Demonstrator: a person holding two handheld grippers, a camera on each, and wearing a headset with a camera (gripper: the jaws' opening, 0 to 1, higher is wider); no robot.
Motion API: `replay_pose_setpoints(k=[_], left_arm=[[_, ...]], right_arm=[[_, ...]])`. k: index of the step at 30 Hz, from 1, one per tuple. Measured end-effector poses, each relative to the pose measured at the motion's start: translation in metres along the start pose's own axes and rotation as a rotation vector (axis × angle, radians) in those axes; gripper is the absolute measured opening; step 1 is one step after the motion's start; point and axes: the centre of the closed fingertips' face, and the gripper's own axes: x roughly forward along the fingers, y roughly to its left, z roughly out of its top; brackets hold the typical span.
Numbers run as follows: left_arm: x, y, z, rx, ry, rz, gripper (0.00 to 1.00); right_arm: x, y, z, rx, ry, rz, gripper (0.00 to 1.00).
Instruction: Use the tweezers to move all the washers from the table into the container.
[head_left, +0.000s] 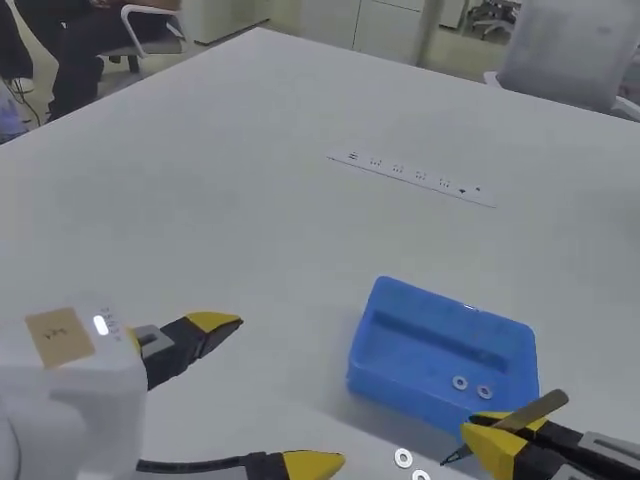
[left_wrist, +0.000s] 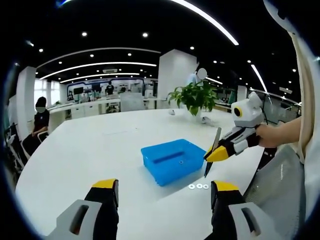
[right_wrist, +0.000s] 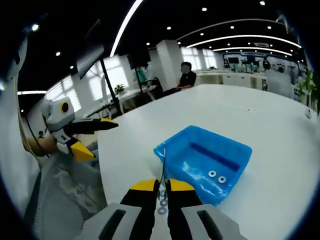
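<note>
While we work above it, table (head_left: 250, 200): white and broad, with the work at its near right.
Container (head_left: 400, 392): blue, shallow and open-topped; it stands upright on the table.
Washers inside (head_left: 459, 382): two, side by side on the container floor, toward its near right side.
Washers on table (left_wrist: 199, 186): three in a short row, just beside the container's near wall.
Tweezers (head_left: 520, 412): slanted, tip down and near the row of washers on the table; we cannot tell whether the tip touches one.
Right gripper (head_left: 492, 440): jaws clenched on the tweezers, at the near right of the container.
Left gripper (head_left: 275, 392): jaws released and spread wide, nothing between them; near left, well apart from the container.
</note>
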Motion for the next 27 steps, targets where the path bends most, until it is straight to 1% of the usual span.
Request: replay_pose_setpoints(k=[3, 6, 13, 17, 20, 21, 22, 24, 26, 27], left_arm=[[0.0, 0.0, 0.0, 0.001, 0.001, -0.003, 0.76], [0.001, 0.0, 0.0, 0.001, 0.002, -0.006, 0.76], [0.001, 0.0, 0.0, -0.001, 0.004, -0.006, 0.76], [0.001, -0.001, 0.0, 0.002, 0.007, -0.008, 0.76], [0.001, -0.001, 0.0, 0.004, 0.007, -0.009, 0.76], [0.001, -0.001, 0.0, 0.005, 0.008, -0.008, 0.76], [0.001, 0.0, 0.001, 0.018, 0.004, 0.003, 0.76], [0.0, 0.001, 0.002, 0.019, -0.003, 0.004, 0.75], [0.0, 0.0, 0.0, 0.009, 0.006, 0.0, 0.75], [0.0, 0.0, 0.0, 0.013, 0.007, 0.001, 0.75]], right_arm=[[0.003, -0.002, -0.011, 0.018, 0.032, -0.004, 0.04], [0.005, -0.003, -0.017, 0.044, 0.043, 0.005, 0.04], [0.008, 0.0, -0.025, 0.046, 0.062, 0.017, 0.04], [0.008, 0.003, -0.024, 0.032, 0.064, 0.02, 0.04], [0.01, 0.007, -0.027, -0.012, 0.077, 0.02, 0.04], [0.01, 0.007, -0.025, -0.042, 0.067, 0.013, 0.04], [0.01, 0.008, -0.026, -0.103, 0.081, 0.008, 0.04], [0.011, 0.013, -0.026, -0.164, 0.094, 0.004, 0.04], [0.012, 0.018, -0.027, -0.201, 0.101, 0.007, 0.04], [0.012, 0.019, -0.028, -0.218, 0.103, 0.007, 0.04]])
